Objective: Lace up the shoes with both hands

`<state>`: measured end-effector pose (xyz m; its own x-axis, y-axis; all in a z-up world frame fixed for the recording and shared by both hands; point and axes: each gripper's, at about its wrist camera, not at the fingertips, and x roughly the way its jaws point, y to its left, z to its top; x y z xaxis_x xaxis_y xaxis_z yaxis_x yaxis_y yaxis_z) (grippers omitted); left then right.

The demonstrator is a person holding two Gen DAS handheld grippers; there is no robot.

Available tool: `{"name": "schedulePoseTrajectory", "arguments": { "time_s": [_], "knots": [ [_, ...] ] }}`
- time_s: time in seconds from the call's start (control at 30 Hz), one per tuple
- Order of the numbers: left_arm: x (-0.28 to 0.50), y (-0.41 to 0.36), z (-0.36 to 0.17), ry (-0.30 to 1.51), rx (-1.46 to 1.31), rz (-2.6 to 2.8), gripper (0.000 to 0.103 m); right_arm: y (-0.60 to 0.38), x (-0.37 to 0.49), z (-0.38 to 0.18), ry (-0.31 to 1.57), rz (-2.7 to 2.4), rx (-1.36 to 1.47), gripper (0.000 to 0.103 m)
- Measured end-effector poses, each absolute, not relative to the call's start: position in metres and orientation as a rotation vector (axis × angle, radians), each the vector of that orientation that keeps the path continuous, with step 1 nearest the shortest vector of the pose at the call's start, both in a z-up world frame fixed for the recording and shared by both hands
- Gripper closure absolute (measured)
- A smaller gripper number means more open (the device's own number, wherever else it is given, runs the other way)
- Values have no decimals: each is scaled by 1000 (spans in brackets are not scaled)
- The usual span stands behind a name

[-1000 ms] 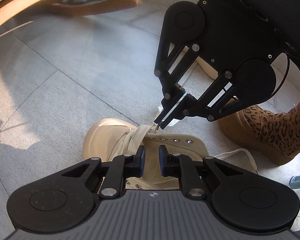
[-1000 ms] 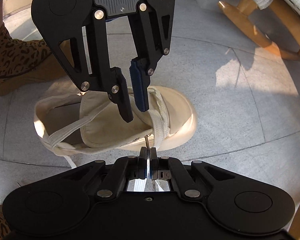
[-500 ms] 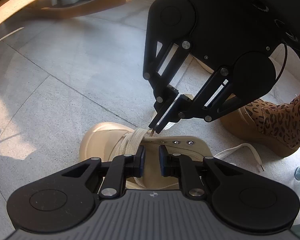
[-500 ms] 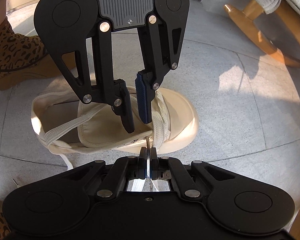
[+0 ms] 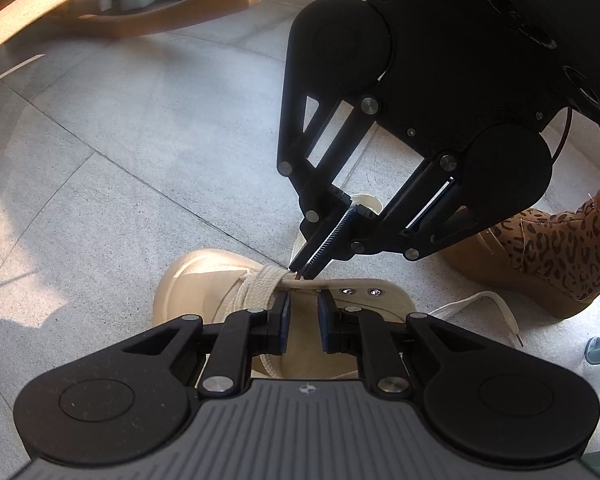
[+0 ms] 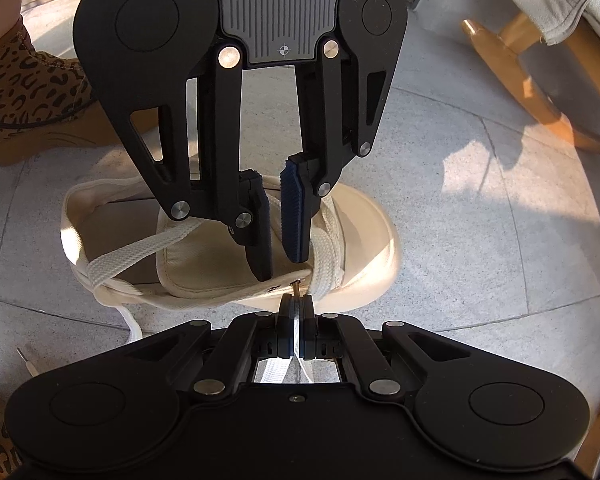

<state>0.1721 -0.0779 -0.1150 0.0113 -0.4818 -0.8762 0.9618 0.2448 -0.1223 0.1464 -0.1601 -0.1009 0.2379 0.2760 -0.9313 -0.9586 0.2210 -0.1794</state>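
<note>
Between my right gripper's [image 6: 296, 300] pads I have the flat white lace [image 6: 128, 250] pinched tight, its metal tip poking out just at an eyelet on the near edge of the cream shoe [image 6: 364, 236]. My left gripper [image 6: 282, 232] hangs opposite with a narrow gap between its jaws, nothing clamped, tips over the tongue beside the crossed lacing. From the left wrist view I see that gap over the tongue too, with two empty eyelets [image 5: 360, 291] past it. The shoe sits on the grey tiled floor [image 6: 500, 240]; the lace's other end trails loose across the tiles. A leopard-print boot [image 5: 560, 248] stands near the heel side, and a wooden rocking chair [image 6: 532, 92] well apart toward the floor's far edge.
</note>
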Motion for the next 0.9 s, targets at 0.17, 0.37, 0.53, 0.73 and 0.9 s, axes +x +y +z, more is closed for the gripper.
{"name": "schedulePoseTrajectory", "arguments": {
  "time_s": [0.17,0.37,0.53,0.73,0.9],
  "knots": [
    [174,-77,-116,985,630,-1244,90,-159,144,-101,896,1064,-955,103],
    [174,-79,-116,958,684,-1259,90,-160,146,-101,880,1087,-969,103],
    [172,-82,-118,928,731,-1285,90,-160,147,-100,877,1093,-969,103],
    [175,-85,-119,928,745,-1287,97,-161,148,-100,878,1089,-957,103],
    [175,-86,-120,925,755,-1291,102,-162,149,-101,876,1086,-953,103]
  ]
}}
